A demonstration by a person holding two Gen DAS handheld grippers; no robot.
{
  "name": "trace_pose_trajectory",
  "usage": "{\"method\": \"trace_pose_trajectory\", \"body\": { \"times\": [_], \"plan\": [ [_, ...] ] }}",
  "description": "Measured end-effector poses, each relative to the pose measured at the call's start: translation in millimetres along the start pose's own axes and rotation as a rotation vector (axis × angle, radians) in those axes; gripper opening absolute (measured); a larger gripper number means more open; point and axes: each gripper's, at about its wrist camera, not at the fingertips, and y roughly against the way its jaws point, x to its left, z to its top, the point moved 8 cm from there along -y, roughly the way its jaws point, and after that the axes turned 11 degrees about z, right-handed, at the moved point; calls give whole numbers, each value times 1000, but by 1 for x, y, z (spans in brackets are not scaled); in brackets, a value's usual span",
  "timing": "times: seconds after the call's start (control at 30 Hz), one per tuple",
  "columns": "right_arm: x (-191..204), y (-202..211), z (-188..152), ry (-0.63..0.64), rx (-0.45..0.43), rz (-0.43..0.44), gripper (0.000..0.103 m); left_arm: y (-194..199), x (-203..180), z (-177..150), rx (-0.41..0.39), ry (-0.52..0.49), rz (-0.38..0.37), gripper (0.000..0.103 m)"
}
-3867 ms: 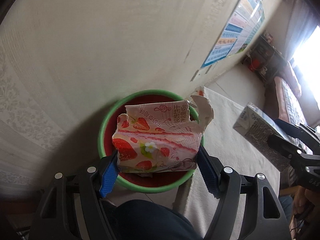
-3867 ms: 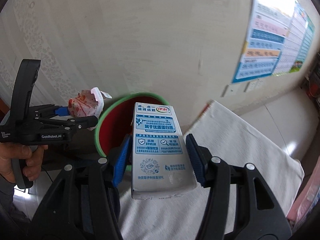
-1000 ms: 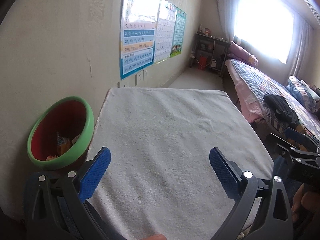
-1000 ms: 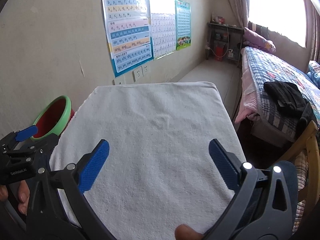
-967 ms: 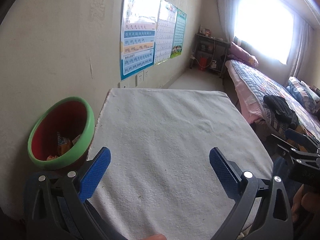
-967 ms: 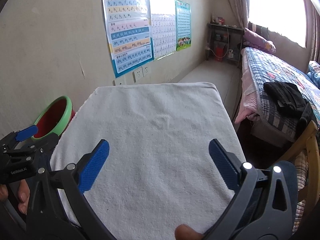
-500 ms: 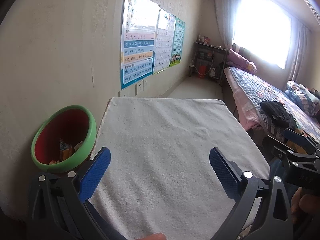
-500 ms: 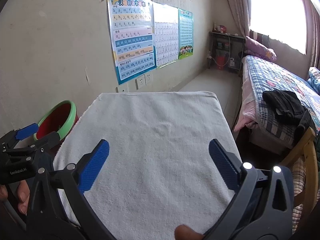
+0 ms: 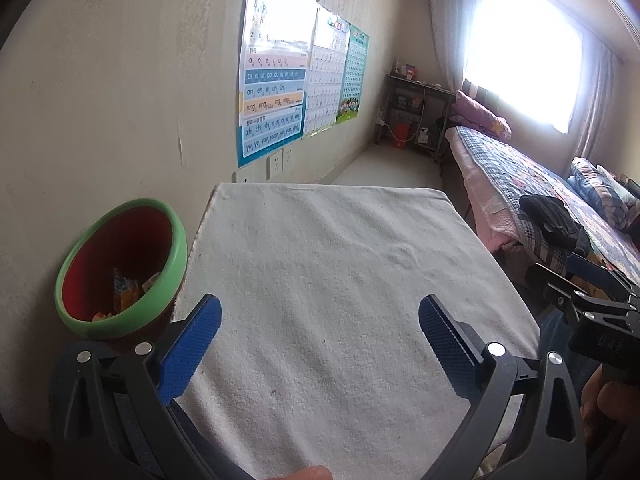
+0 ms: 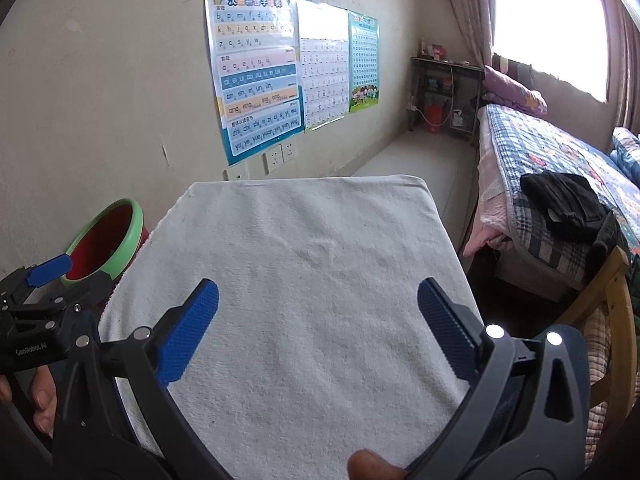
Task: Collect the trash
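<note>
Terry-cloth table [image 9: 328, 264] beside round green-rimmed bin [image 9: 176, 256] holding wrappers [image 9: 124, 292].

**Table and floor**

A white towel [image 9: 332, 288] is covering the table top edge to edge, lying flat with a faint crease near the middle; nothing is resting on it. A red bin [image 9: 120, 268] with a green rim is standing just beside the table's left edge, against the wall [image 9: 100, 100], and is holding a few wrappers [image 9: 124, 292].

White cloth [image 9: 340, 280]; red bin, green rim [image 9: 180, 248]; plaid quilt [image 10: 552, 152].
</note>
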Motion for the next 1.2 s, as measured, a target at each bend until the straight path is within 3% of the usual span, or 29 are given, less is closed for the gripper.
{"method": "trace_pose_trajectory", "body": {
  "times": [1.2],
  "plan": [
    [0,-7,-7,3,26,-22,98,-4,-2,-2,17,-20,4,95]
  ]
}}
